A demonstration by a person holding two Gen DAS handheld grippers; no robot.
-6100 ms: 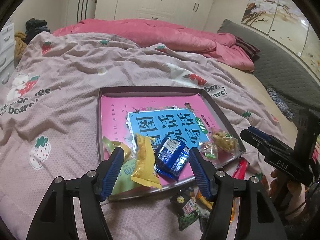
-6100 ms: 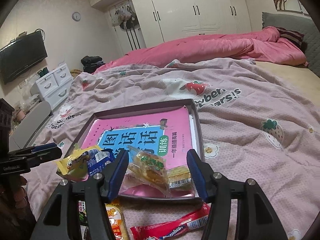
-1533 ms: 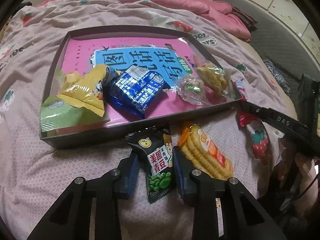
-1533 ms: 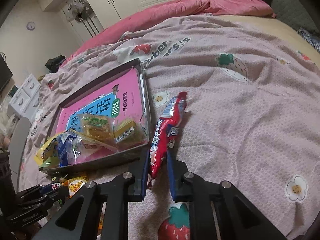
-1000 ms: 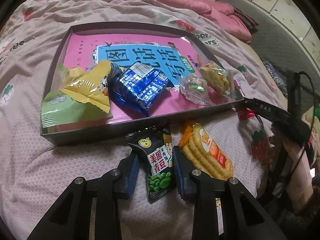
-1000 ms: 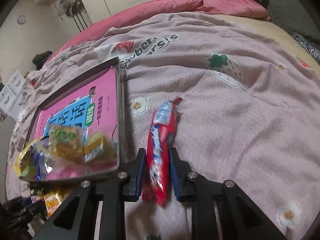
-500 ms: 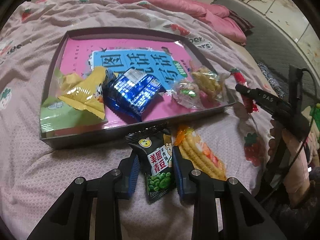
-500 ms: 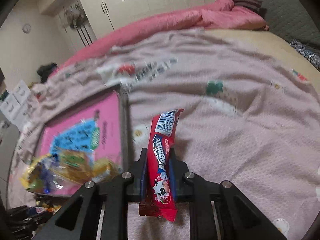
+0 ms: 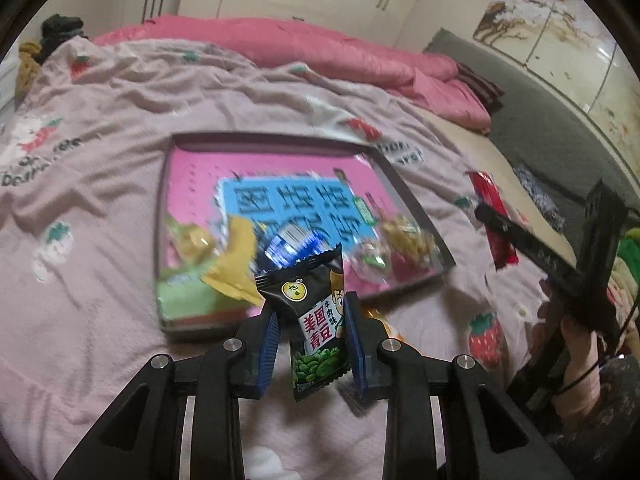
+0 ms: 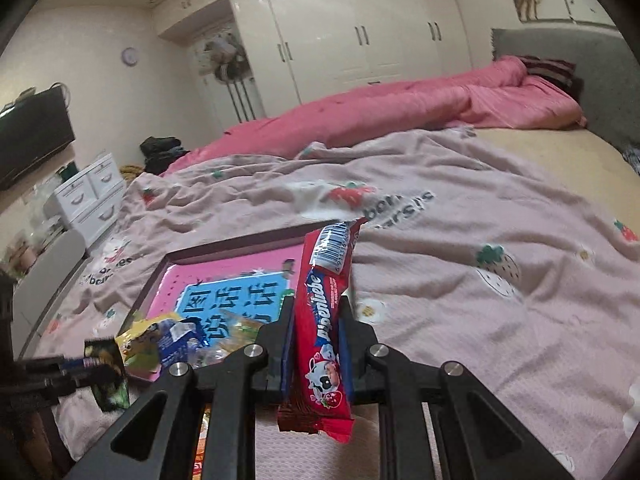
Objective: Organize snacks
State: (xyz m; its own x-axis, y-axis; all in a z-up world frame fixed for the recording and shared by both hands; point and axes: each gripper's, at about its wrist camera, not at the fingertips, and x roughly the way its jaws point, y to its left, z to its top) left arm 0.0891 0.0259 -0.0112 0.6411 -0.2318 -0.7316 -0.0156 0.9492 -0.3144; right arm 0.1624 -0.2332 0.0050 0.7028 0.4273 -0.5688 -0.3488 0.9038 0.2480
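My left gripper (image 9: 310,312) is shut on a black green-pea snack packet (image 9: 314,320) and holds it in the air near the front edge of the dark tray (image 9: 280,138). The tray holds a pink and blue book (image 9: 288,200) and several snack packets. My right gripper (image 10: 316,320) is shut on a long red candy pack (image 10: 326,312), held upright to the right of the tray (image 10: 224,250). The right gripper also shows in the left wrist view (image 9: 486,210), with the red pack (image 9: 490,208) in it. The left gripper with its black packet (image 10: 106,372) shows at the lower left of the right wrist view.
The tray lies on a pink strawberry-print blanket (image 9: 100,200) on a bed. An orange cracker pack (image 10: 200,440) lies on the blanket in front of the tray. A rolled pink duvet (image 10: 400,112) lies across the far side. White drawers (image 10: 90,196) stand left of the bed.
My left gripper has lifted the black pea packet off the blanket. My right gripper has raised the red candy pack and swung it left towards the tray.
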